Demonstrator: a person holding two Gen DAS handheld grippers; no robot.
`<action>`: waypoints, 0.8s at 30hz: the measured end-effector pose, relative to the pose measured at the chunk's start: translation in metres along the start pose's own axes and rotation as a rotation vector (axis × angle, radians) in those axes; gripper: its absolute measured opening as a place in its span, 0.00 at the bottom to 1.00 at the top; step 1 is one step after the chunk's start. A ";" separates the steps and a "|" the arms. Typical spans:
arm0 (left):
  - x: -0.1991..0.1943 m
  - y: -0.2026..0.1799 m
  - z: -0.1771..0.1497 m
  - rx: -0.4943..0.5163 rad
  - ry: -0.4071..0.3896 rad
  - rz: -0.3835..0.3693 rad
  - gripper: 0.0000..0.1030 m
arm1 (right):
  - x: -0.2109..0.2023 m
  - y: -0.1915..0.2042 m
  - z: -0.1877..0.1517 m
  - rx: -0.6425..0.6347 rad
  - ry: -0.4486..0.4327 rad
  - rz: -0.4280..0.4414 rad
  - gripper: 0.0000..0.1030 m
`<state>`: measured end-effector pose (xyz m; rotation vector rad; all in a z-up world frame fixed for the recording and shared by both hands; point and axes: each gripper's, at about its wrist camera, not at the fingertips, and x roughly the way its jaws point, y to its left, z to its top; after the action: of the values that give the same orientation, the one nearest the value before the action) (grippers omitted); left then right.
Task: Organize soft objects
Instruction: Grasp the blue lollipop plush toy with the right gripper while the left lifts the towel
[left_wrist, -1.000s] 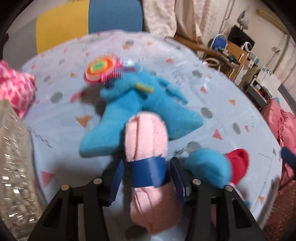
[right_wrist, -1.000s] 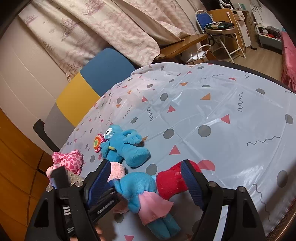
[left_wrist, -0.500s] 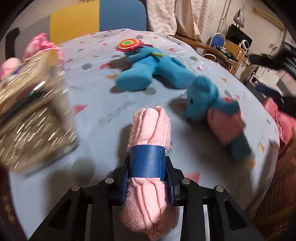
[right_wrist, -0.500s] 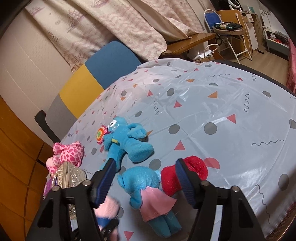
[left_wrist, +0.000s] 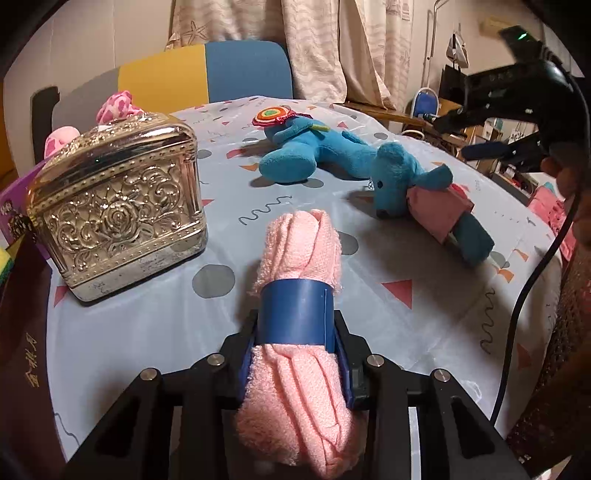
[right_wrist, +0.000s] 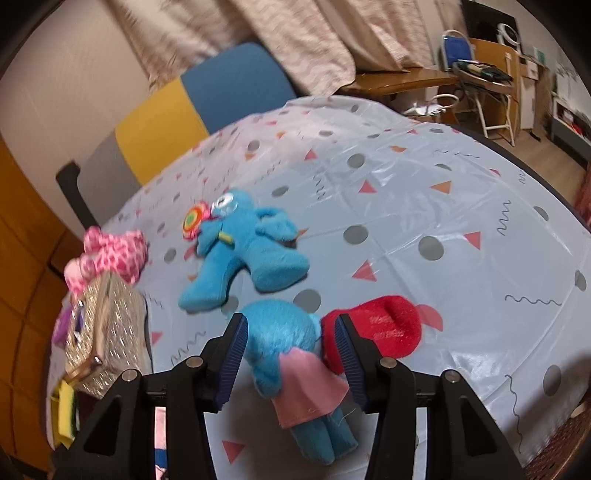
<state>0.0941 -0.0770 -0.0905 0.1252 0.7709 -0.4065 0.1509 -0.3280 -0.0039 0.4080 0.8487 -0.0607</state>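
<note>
**Towel in one hand, bear between the other's jaws**

The table (right_wrist: 424, 177), under its pale cloth of dots, triangles and squiggles, carries everything. Biggest on it is the blue doll (right_wrist: 240, 251) with the round rainbow lollipop, lying flat toward the far side. Next comes the embossed metal box (left_wrist: 118, 206) at the left edge, with a pink spotted plush (right_wrist: 110, 254) just behind it.

My right gripper (right_wrist: 291, 354) straddles the small blue bear (right_wrist: 284, 343) in its pink skirt. Its jaws are closing, one on each side of the head and shoulders, and I see a gap on both sides — no squeeze yet. A red plush (right_wrist: 384, 328) lies touching the bear, beside the right-hand pad.

My left gripper (left_wrist: 295, 354) is clenched on the rolled pink towel (left_wrist: 299, 332), right at its blue paper band — low over the near part of the table.

Both should handle as light, squashy things. The terry roll gives under the pads, and I judge the band the firmest place to pinch. The bear's fuzzy pile looks grippy; I would take it across the stuffed head or chest, not the thin skirt, which would only fold and slip.
</note>
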 end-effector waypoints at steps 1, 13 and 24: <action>0.000 0.000 0.000 0.001 -0.004 -0.003 0.35 | 0.004 0.003 -0.001 -0.016 0.019 -0.007 0.48; -0.004 0.004 -0.003 -0.026 -0.024 -0.038 0.37 | 0.049 0.069 0.048 -0.188 0.089 0.049 0.83; -0.004 0.011 -0.004 -0.068 -0.029 -0.085 0.37 | 0.146 0.122 0.095 -0.372 0.206 -0.123 0.92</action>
<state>0.0937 -0.0643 -0.0912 0.0231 0.7627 -0.4614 0.3420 -0.2357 -0.0164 0.0112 1.0636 0.0268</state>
